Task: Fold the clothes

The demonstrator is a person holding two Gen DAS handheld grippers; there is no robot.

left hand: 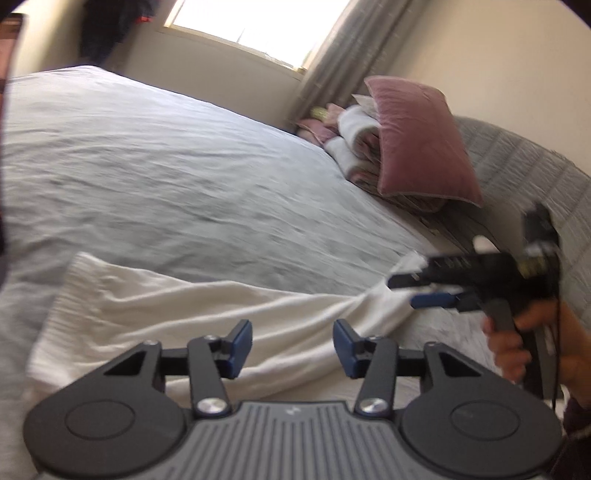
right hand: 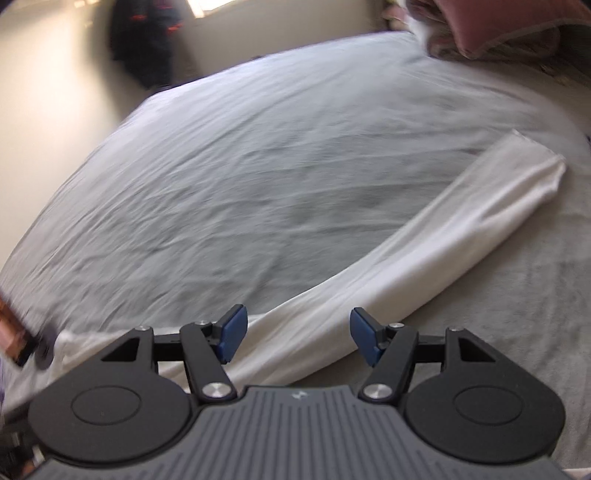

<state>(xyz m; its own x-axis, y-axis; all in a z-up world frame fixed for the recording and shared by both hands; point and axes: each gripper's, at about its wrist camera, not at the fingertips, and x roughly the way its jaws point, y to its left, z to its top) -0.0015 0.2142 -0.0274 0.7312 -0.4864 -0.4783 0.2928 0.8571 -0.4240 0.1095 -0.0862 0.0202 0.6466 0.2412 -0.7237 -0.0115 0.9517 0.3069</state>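
A wide bed [left hand: 155,173] under a creased grey sheet fills both views. At its far right corner in the left wrist view, a dusty-pink cushion [left hand: 421,140] leans on a stack of folded pink and white linens [left hand: 351,147]. A window [left hand: 255,22] and a grey curtain [left hand: 347,48] stand behind them.

A white garment [left hand: 207,310] lies along the near edge of the bed as a long, loosely gathered band. In the left wrist view one end is a broad ribbed hem [left hand: 70,291] toward the left, and the cloth narrows to the right. The fabric is soft, off-white and marked by lengthwise folds. In the right wrist view the garment [right hand: 406,254] runs diagonally from the near edge up toward the right side of the bed, ending in a squared, folded tip.

The left gripper [left hand: 292,349] hovers over the middle of the band, its blue pads [left hand: 242,347] parted, with nothing pinched; the cloth lies beneath the gap. The right gripper [right hand: 294,339] also stands released above the lower part of the band, pads apart and clear of the fabric. In the left wrist view this right gripper [left hand: 417,290] appears at the narrow end of the garment, held by a hand [left hand: 517,343]; the blur there hides whether a finger touches the cloth.
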